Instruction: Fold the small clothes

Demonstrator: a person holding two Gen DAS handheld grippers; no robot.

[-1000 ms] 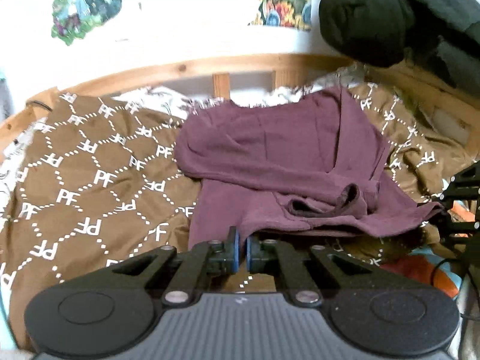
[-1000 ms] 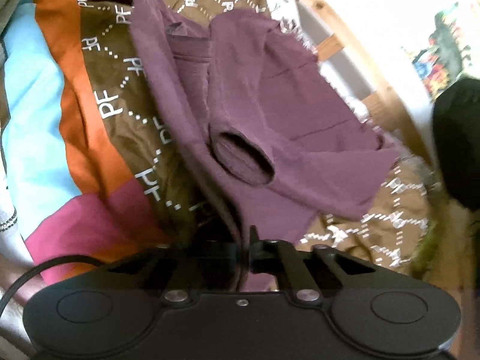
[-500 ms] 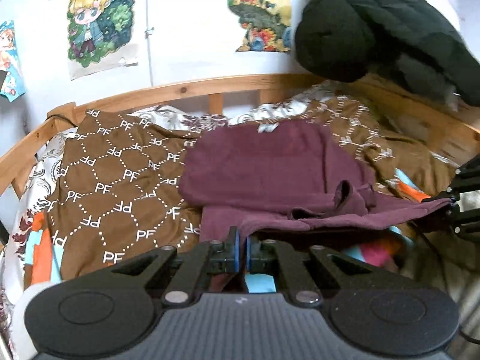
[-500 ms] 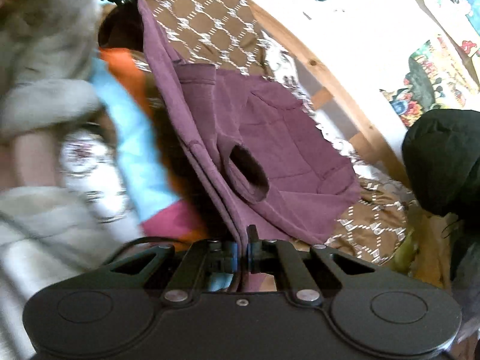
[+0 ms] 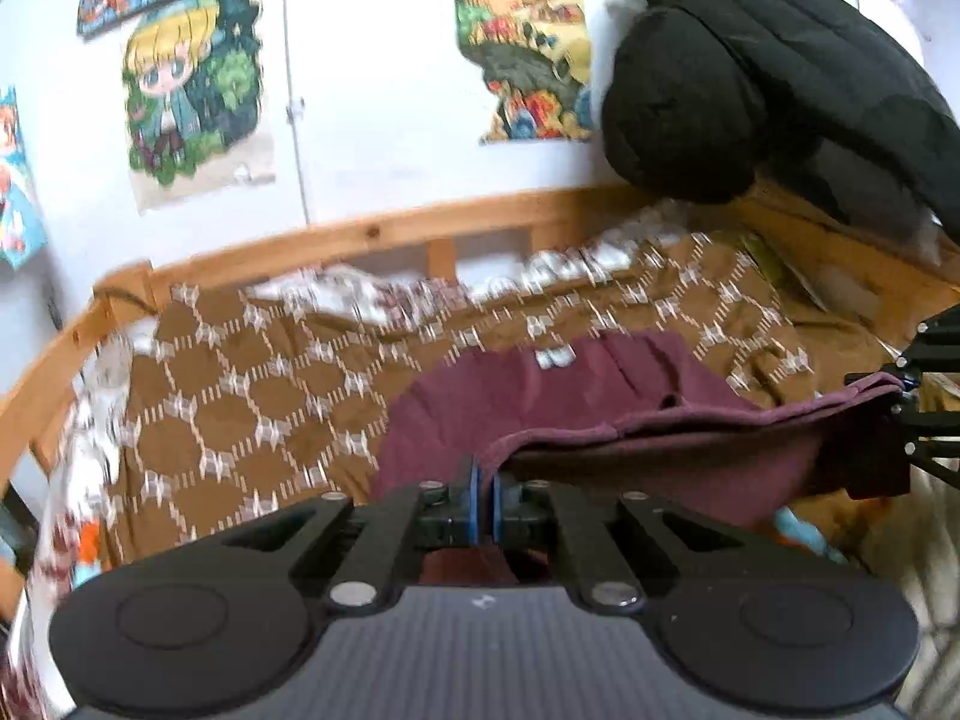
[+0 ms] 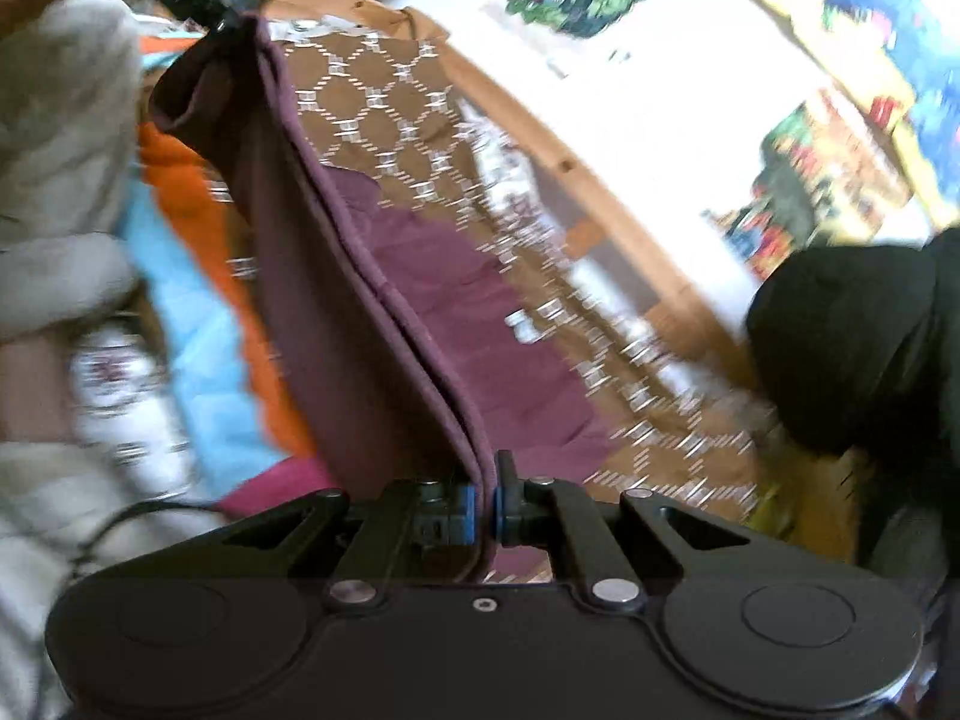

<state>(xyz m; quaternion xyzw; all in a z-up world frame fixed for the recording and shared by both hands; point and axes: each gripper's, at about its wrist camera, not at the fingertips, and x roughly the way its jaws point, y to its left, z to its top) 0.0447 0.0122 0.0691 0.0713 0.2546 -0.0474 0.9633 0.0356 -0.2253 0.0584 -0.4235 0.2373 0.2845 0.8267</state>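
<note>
A: Surface?
B: I log a bed under a brown patterned blanket (image 5: 252,408), wooden bed rail (image 5: 372,234) at its far edge, posters (image 5: 192,96) on the white wall.
A: Per view?
B: Left shows a black coat (image 5: 750,78); right shows blue-orange bedding (image 6: 198,312).
A: Tongs?
B: Left gripper (image 5: 483,501) and right gripper (image 6: 485,513) both clenched on the maroon garment (image 5: 600,414), its hem stretched between them, the rest trailing onto the blanket

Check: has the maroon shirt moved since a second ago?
Yes. The maroon shirt is lifted off the brown quilt, its hem stretched taut between both shut tongs, away from the wooden bed rail.
</note>
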